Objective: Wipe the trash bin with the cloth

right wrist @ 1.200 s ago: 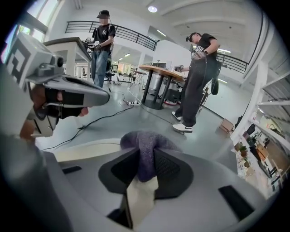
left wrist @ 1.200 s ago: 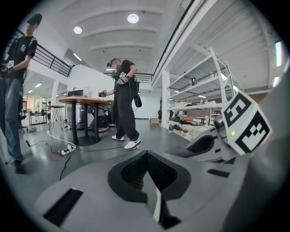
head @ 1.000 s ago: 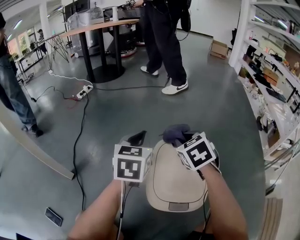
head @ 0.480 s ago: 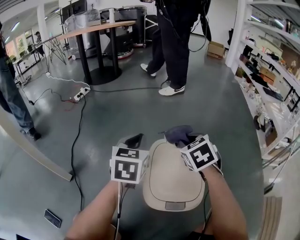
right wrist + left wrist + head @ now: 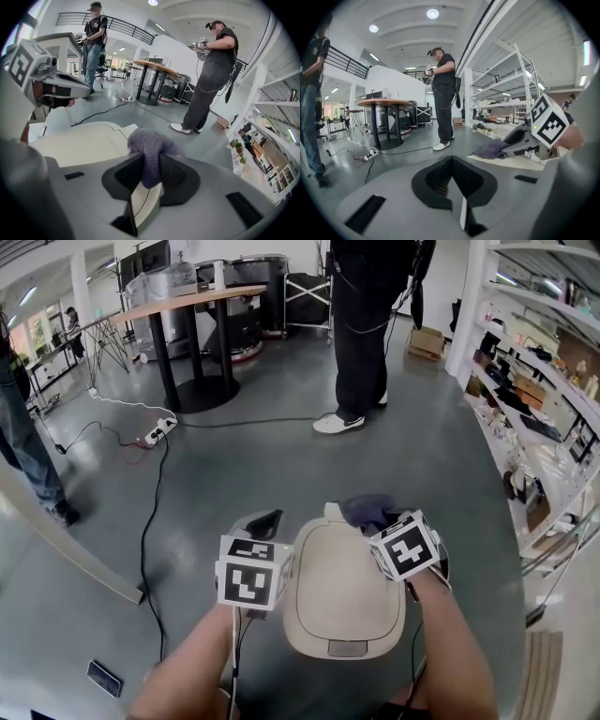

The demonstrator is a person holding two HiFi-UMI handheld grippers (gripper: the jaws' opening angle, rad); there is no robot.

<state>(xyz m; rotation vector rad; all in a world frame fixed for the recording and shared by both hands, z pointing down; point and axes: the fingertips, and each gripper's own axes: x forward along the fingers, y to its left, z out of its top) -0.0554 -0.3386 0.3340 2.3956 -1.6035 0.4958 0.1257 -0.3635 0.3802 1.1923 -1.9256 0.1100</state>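
Observation:
A trash bin with a cream lid (image 5: 342, 592) stands on the floor just in front of me. My right gripper (image 5: 377, 518) is at the lid's far right rim, shut on a purple cloth (image 5: 367, 509). The right gripper view shows the cloth (image 5: 149, 147) bunched between the jaws over the lid (image 5: 79, 143). To the left of the bin, beside the lid's far left corner, my left gripper (image 5: 265, 520) is off the lid. Its jaws are shut with nothing between them in the left gripper view, where the cloth (image 5: 490, 150) lies to the right.
A person in black (image 5: 361, 334) stands on the grey floor beyond the bin. A round table (image 5: 187, 301), a power strip with cables (image 5: 159, 432) and another person's legs (image 5: 28, 460) are at the left. Shelves (image 5: 539, 399) line the right side. A dark flat item (image 5: 103, 678) lies near left.
The right gripper has slid the cloth a little to the right along the lid's far rim. The person in black has stepped further away. The left gripper has hardly moved.

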